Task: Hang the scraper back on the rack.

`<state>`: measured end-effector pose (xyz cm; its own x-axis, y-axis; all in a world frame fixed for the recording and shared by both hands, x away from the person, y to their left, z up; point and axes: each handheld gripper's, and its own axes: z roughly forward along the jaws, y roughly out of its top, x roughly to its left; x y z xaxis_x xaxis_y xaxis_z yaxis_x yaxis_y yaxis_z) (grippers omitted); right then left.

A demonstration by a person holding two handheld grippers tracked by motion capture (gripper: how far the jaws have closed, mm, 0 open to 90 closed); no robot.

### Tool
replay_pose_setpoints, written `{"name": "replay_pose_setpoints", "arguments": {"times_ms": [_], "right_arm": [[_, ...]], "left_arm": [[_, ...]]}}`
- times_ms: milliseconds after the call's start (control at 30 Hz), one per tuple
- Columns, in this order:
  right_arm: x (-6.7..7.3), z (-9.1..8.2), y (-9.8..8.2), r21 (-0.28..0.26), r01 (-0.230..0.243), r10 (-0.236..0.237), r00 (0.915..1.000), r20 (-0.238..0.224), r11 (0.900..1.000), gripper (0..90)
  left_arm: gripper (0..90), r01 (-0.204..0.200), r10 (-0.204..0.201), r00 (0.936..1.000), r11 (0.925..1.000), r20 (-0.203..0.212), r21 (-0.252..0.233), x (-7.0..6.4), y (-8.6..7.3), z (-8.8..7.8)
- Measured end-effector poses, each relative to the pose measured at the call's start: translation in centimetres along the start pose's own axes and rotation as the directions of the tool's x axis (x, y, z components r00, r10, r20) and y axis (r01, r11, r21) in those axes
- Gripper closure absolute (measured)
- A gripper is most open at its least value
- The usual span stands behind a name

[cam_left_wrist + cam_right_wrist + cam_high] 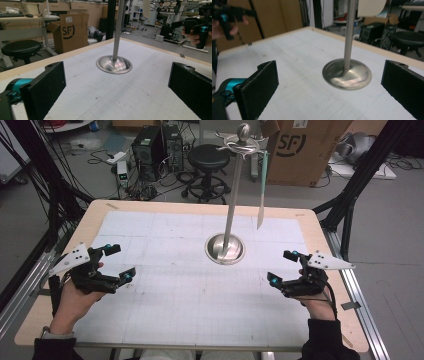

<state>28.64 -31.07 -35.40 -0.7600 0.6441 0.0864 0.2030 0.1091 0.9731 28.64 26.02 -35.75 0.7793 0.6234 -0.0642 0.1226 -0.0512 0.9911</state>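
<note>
High view: left of the metal stand (pixel 226 247), the left gripper (pixel 114 263) hovers released, jaws wide apart. A knife (pixel 261 190) hangs from the stand's top hooks. Right of the stand, the right gripper (pixel 283 267) gapes empty. Best approach: close squarely on the handle, lifting straight off.

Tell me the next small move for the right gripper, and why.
Probably raise the right gripper toward the knife hanging from the metal stand. Both grippers are open and hold nothing, the left gripper sits farther away, and the knife is the one loose thing within reach.
</note>
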Motion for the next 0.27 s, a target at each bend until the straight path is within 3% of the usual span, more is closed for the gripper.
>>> {"name": "replay_pose_setpoints", "arguments": {"times_ms": [267], "right_arm": [[0.34, 0.13, 0.18, -0.025, -0.001, 0.0, 0.9999, -0.014, 1.0, 0.4]], "left_arm": [[1.8, -0.015, 0.015, 0.9999, 0.9998, -0.001, 0.013, -0.14, -0.05, 0.12]]}}
